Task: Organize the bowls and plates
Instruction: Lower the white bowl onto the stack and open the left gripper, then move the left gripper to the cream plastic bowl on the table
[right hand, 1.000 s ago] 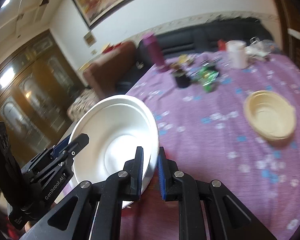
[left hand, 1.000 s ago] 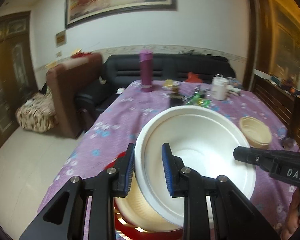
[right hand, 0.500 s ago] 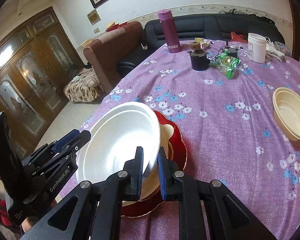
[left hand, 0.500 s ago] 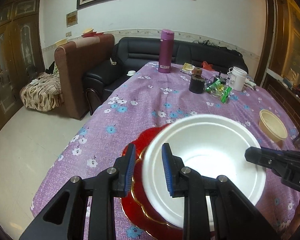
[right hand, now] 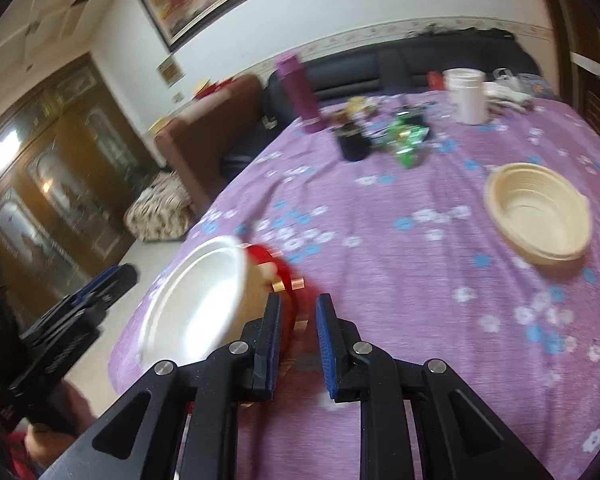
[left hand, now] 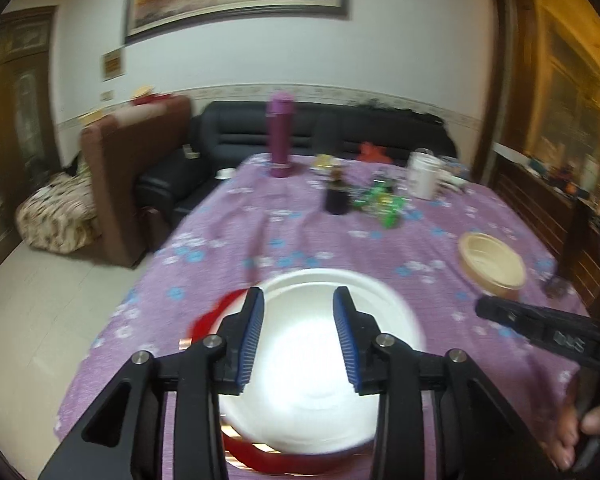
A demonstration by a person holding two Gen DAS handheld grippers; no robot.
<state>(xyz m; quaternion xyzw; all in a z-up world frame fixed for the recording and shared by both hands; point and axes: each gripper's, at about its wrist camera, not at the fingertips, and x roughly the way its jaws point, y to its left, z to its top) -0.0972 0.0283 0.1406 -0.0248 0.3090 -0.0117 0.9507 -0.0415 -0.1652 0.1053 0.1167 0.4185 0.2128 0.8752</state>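
Note:
A white bowl sits nested in a cream bowl on a red plate near the table's front edge; the stack also shows in the right wrist view, with the red plate under it. My left gripper is open above the white bowl, holding nothing. My right gripper is open and empty just right of the stack, over the red plate's edge. A second cream bowl stands alone at the right, also seen in the right wrist view.
On the purple flowered tablecloth at the far end stand a magenta flask, a dark jar, green wrappers and a white cup. A black sofa and brown armchair lie beyond.
Both grippers have let go of the white bowl's rim and opened. The bowl now rests on the stack. The right gripper has drawn off to the right.

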